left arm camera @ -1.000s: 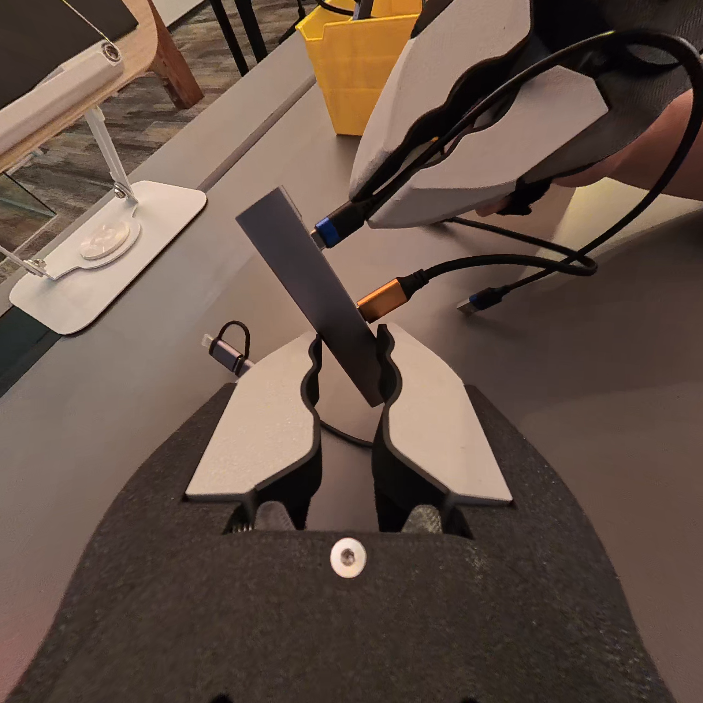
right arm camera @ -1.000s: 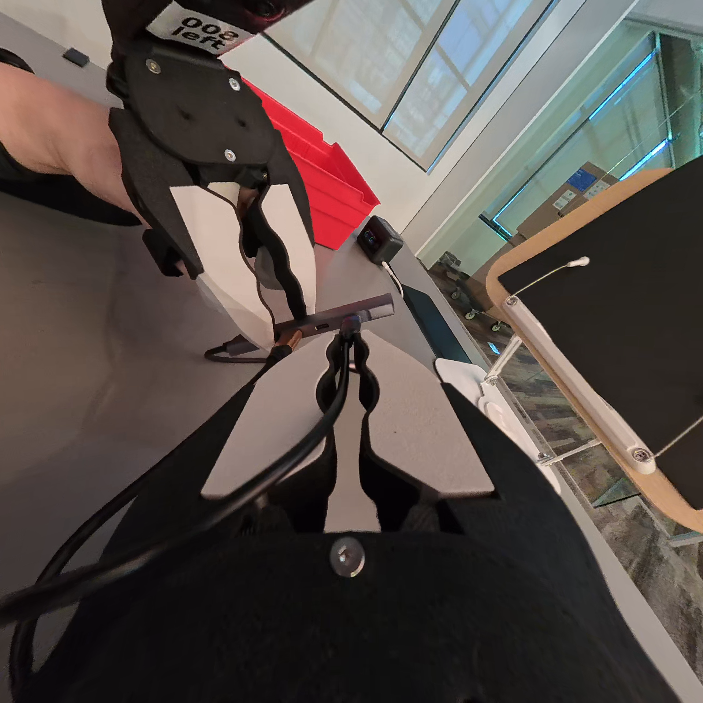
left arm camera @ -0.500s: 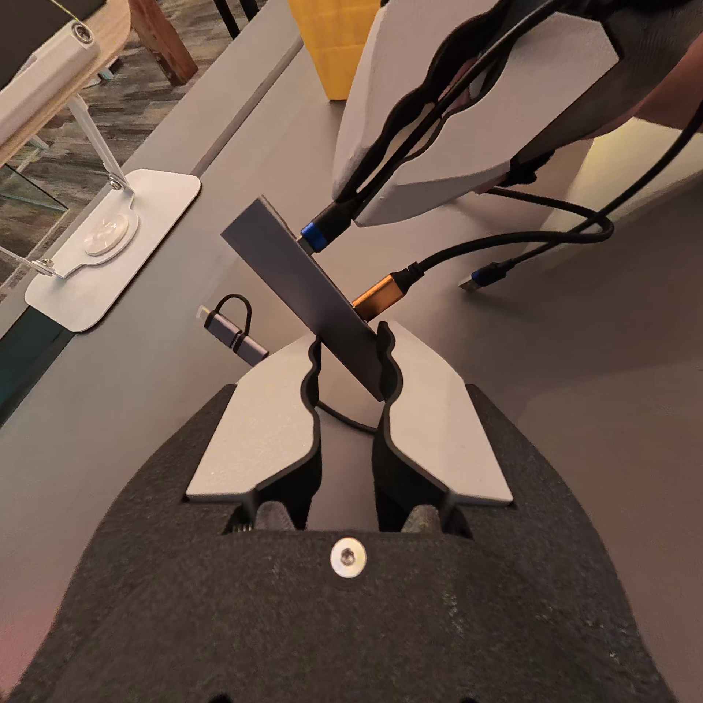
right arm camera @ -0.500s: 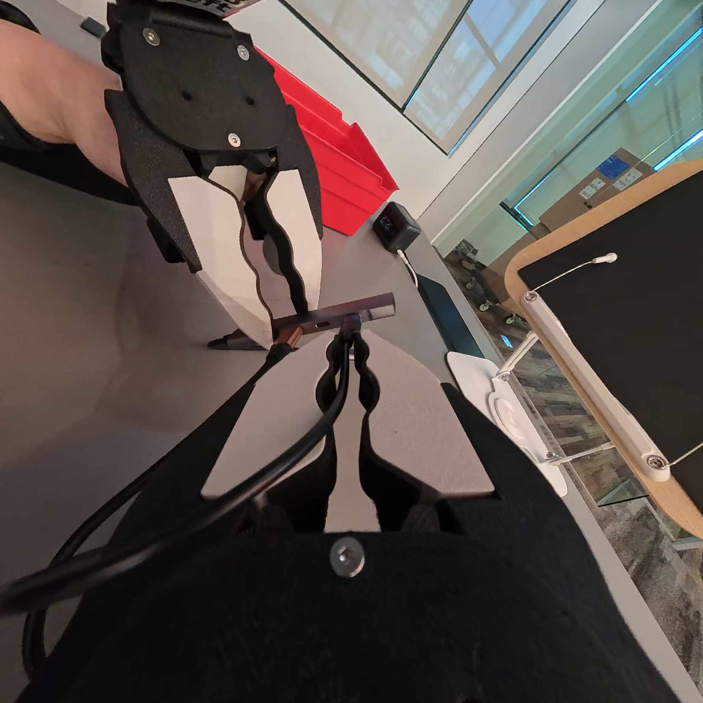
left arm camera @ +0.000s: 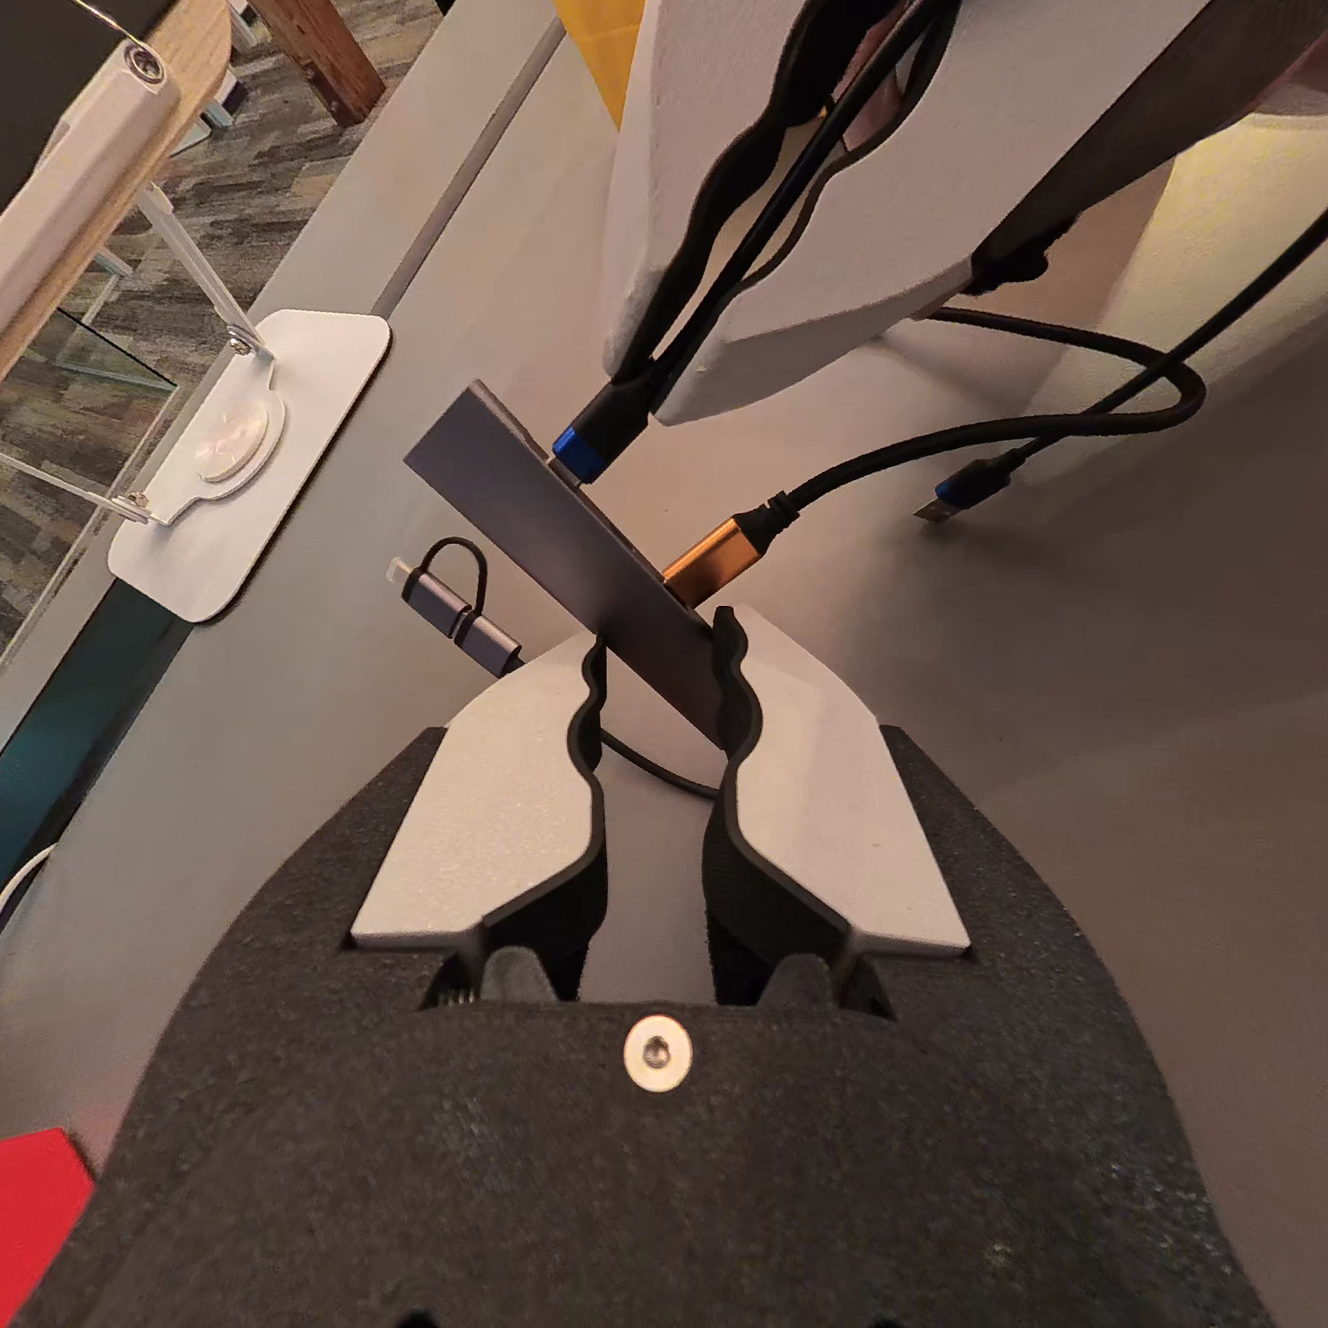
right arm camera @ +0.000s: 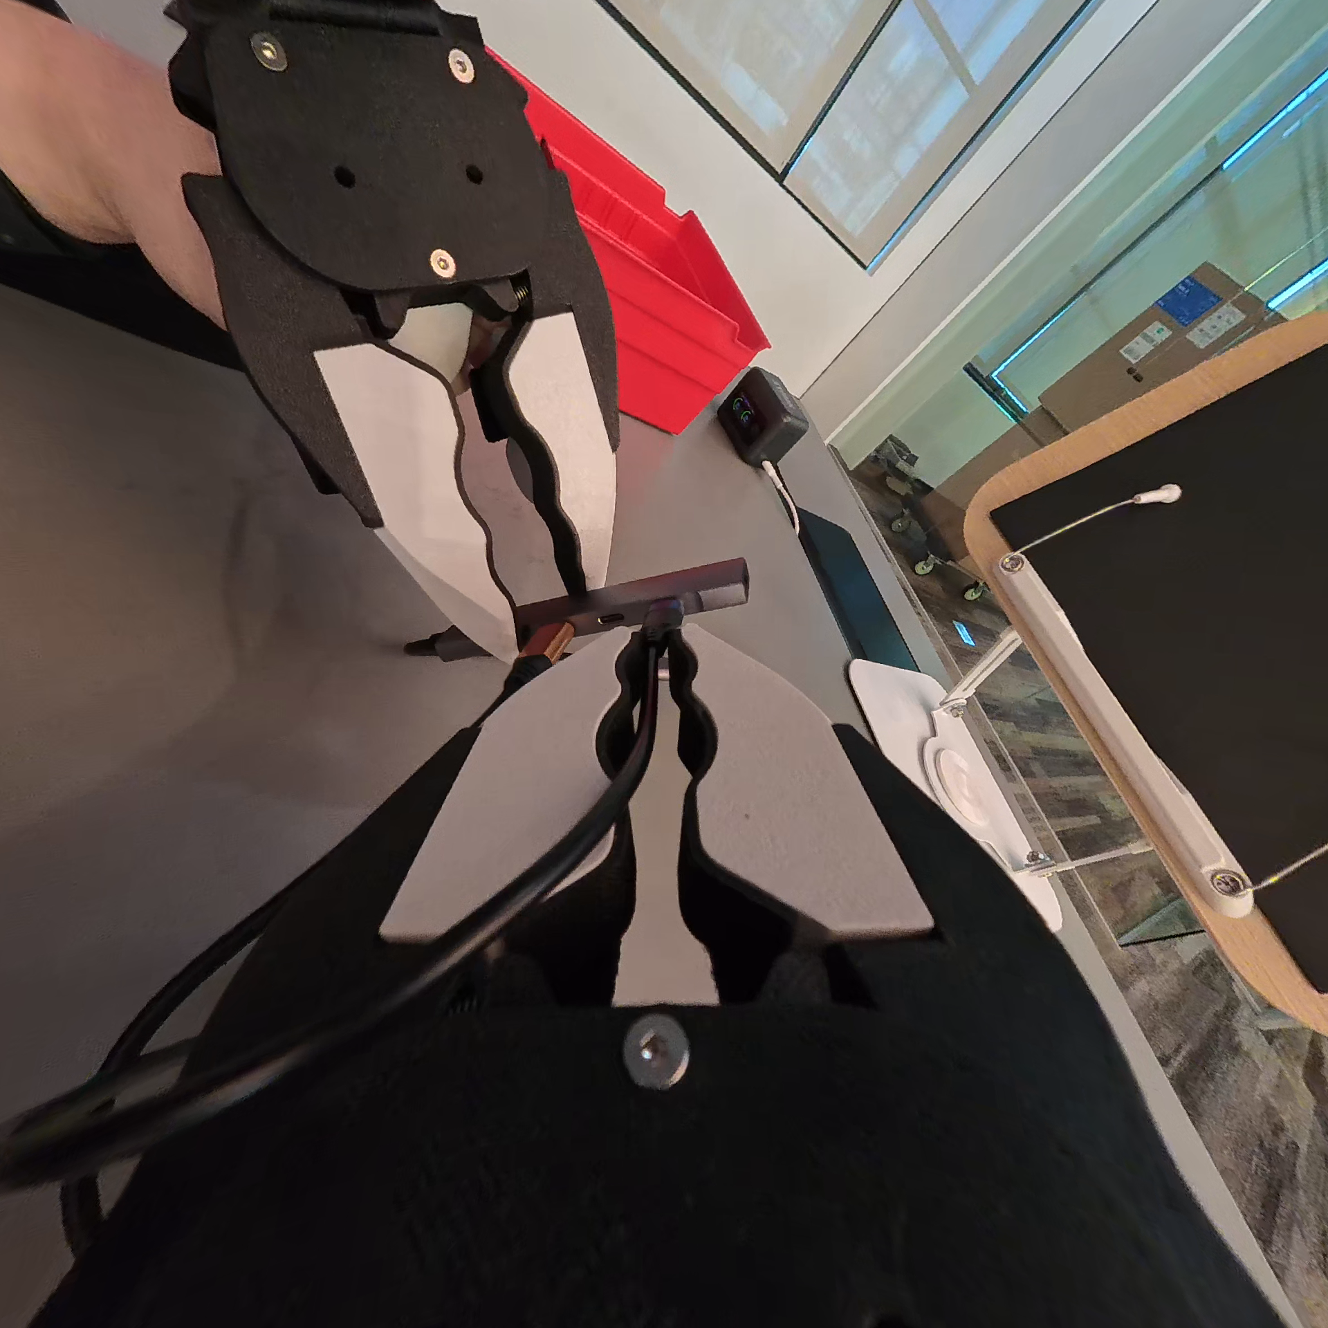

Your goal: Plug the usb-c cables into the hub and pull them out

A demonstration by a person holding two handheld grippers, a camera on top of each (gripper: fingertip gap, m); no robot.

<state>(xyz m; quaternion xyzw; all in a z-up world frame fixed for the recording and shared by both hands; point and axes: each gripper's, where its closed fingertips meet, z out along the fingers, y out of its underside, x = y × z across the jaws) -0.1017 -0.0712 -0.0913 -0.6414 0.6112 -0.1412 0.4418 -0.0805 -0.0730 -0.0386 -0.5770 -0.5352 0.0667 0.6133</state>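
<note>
The hub point(left arm camera: 568, 568), a slim dark grey bar, is held off the grey table point(left arm camera: 1006, 718), tilted, its lower end clamped between the fingertips of the left gripper point(left arm camera: 657, 632). No brand or marking can be read on its flat face. In the right wrist view its narrow edge point(right arm camera: 632, 596) shows one empty oval port between two occupied ones.

The blue-collared plug point(left arm camera: 596, 438) sits at the hub's upper port, a sliver of bare metal showing between collar and hub; whether it is fully seated cannot be told. The right gripper point(left arm camera: 647, 388) is clenched on this plug's black cable just behind the collar, the cable running back between its fingers. In its own view the plug point(right arm camera: 661, 618) is mostly hidden by the fingertips.

The orange-collared plug point(left arm camera: 711, 568) is in the lower port, its braided cable point(left arm camera: 970, 438) looping away over the table. A loose blue-collared connector point(left arm camera: 963, 496) lies on the table, well apart from the hub.

Behind the hub lies a grey adapter point(left arm camera: 460, 618) with a small black loop, partly hidden by the left fingers. A white stand base point(left arm camera: 237, 474) sits near the table edge. A red bin point(right arm camera: 647, 273) and a small black device with a lit screen point(right arm camera: 762, 417) stand farther off; the screen's figures are too small to make out. A yellow bin point(left arm camera: 603, 65) is cut off at the top.
</note>
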